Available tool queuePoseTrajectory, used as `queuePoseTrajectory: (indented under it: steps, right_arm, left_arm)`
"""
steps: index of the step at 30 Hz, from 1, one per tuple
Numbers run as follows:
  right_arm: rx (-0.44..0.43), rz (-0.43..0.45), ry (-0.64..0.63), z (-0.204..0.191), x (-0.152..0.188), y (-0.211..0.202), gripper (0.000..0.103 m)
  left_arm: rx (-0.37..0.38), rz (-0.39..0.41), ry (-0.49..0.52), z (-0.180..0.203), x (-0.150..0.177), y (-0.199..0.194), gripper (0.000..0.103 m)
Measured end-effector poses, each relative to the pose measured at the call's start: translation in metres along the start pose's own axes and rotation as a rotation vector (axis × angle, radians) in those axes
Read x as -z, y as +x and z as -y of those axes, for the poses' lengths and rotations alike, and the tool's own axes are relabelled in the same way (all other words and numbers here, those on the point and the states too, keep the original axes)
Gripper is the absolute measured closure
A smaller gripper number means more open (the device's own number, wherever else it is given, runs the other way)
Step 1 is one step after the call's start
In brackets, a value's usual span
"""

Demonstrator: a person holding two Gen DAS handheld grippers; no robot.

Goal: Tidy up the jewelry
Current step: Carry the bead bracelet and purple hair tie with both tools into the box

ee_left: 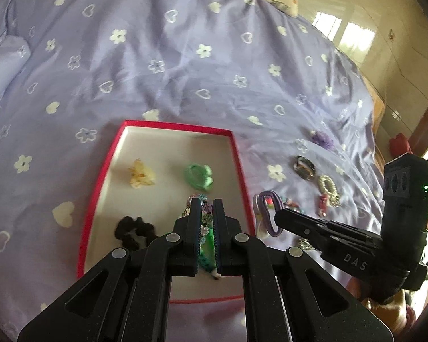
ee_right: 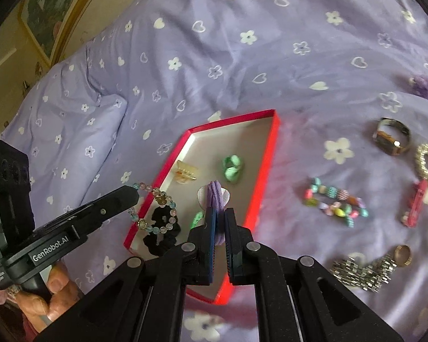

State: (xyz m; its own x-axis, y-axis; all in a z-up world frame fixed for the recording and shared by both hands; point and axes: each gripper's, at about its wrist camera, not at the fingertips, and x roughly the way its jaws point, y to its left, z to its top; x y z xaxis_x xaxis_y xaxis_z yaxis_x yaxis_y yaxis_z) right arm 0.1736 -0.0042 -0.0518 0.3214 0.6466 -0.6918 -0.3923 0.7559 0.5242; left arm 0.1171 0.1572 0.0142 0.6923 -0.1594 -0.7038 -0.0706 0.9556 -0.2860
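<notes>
Bed first: lilac bedspread [ee_left: 162, 85] printed with white hearts and flowers, soft and rumpled, so nothing sat quite flat on it.

On it lay the red box [ee_right: 272, 154], shallow, pale inside, already holding a yellowish claw clip [ee_right: 185, 172], a green hair tie [ee_right: 233, 167] and a black scrunchie [ee_left: 134, 229].

Left gripper [ee_left: 207, 213] hung over the box, jaws closed almost fully on the beaded bracelet [ee_right: 154, 211]. We noted pastel pink, blue and clear beads on a loop that drooped from the tips over the box's near wall. We judged it light, limp and slick-beaded; a pinch across the string between beads should hold better than on one round bead.

Right gripper [ee_right: 220, 219] also stood over the box, jaws pinched nearly together on the purple hair tie [ee_right: 215, 196], a soft elastic bundle with a pale disc ornament. We judged it springy, forgiving, unbreakable.

Outside the box, to the right: a multicoloured bead bracelet [ee_right: 335, 201], a watch [ee_right: 392, 139], a red clip [ee_right: 413, 202], a metal link band [ee_right: 365, 270].
</notes>
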Motion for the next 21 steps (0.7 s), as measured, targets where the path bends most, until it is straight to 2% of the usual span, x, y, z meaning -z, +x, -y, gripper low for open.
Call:
queuePoseTrajectory:
  steps: [13,21]
  right_arm:
    - [0.025,-0.084,-0.033,-0.014,-0.015,0.062,0.097]
    - [0.066,-0.122,-0.050,-0.010,-0.018,0.084,0.097]
  left_arm:
    - [-0.019,-0.017,-0.078,-0.040,-0.009,0.031,0.097]
    - [-0.057,-0.062,-0.121,-0.067,0.003,0.054,0.097]
